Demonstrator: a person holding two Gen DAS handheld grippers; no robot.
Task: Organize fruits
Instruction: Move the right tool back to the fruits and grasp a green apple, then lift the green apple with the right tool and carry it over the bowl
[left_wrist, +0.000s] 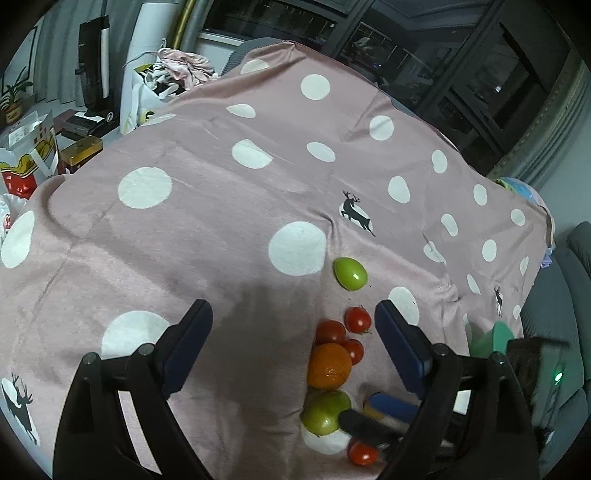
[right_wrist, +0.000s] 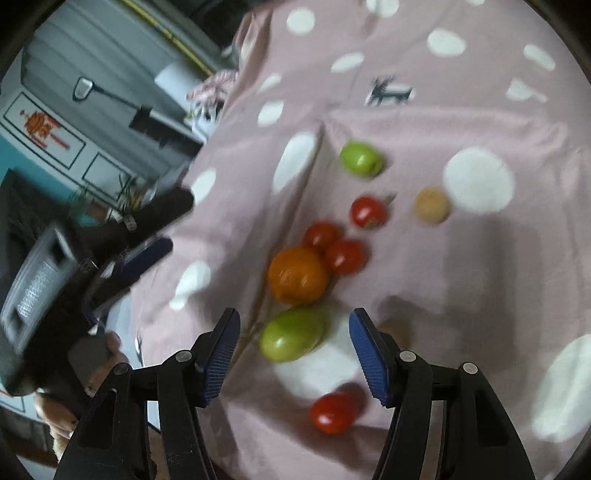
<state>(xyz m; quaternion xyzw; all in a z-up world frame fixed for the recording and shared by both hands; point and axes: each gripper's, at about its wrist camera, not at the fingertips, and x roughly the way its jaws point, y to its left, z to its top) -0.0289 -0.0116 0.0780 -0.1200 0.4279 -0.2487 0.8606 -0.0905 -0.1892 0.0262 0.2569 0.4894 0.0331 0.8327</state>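
Right tongs (right_wrist: 294, 354) spread wide, empty, low centre of right view, over big green fruit (right_wrist: 291, 338). Left tongs (left_wrist: 293, 343) wide, empty too. Above: orange (right_wrist: 297, 274), tomatoes (right_wrist: 345, 256), small green fruit (right_wrist: 361, 158), tan fruit (right_wrist: 431, 205), strung in a rough line on dotted cloth (right_wrist: 480, 277). Loose tomato (right_wrist: 333, 412) below. Sorting seemingly partway.

No text, label, brand or number can be read anywhere here.
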